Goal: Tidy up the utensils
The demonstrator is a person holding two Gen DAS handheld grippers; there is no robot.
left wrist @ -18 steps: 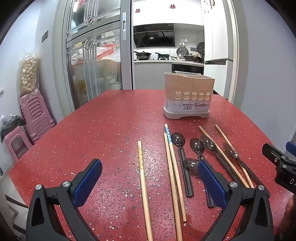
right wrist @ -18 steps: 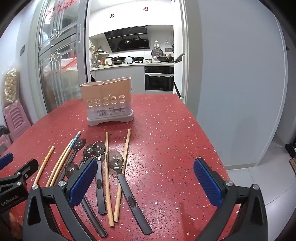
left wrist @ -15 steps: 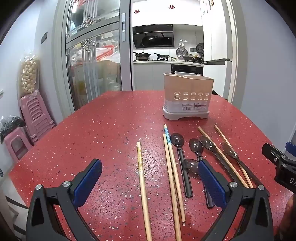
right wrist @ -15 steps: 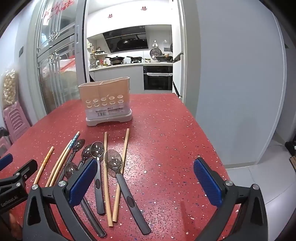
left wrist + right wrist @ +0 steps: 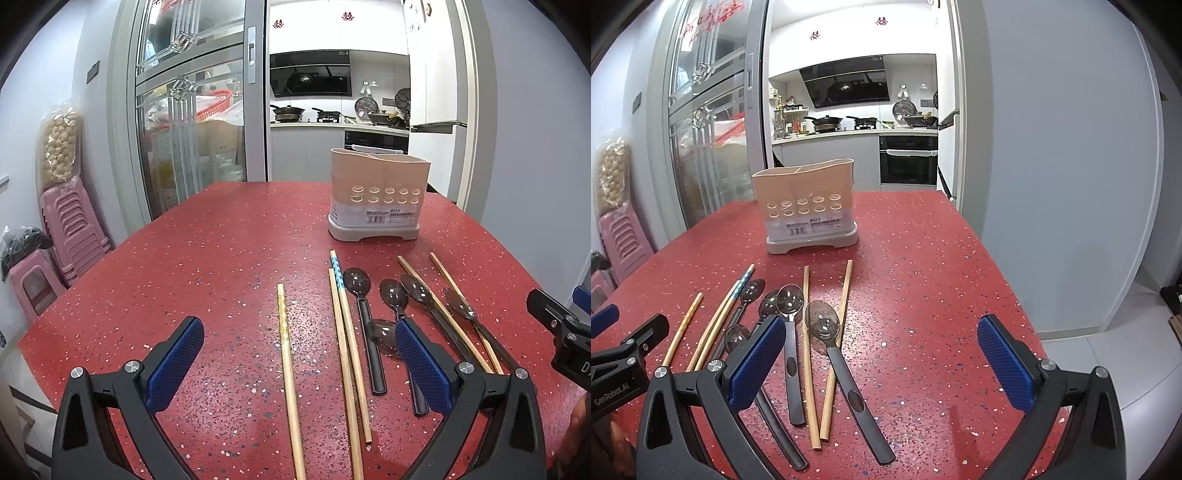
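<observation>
Both grippers are spread wide and hold nothing: left gripper [image 5: 299,362] low centre of its view, right gripper [image 5: 881,354] low centre of its own. Utensils lie flat on the red table [image 5: 221,240]: chopsticks [image 5: 341,332] centre frame, spoons [image 5: 822,325] w/ black handles mixed among them. Holder [image 5: 376,195] stands upright, upper right of centre, apart from the pile. Step in hand is likely the first pick. Recommend: take the outermost piece, approx. mid-handle, jaws across the shaft, so neighbours aren't dragged.

5 chopsticks [image 5: 287,369], 5 spoons [image 5: 364,325], 1 holder [image 5: 376,199].
</observation>
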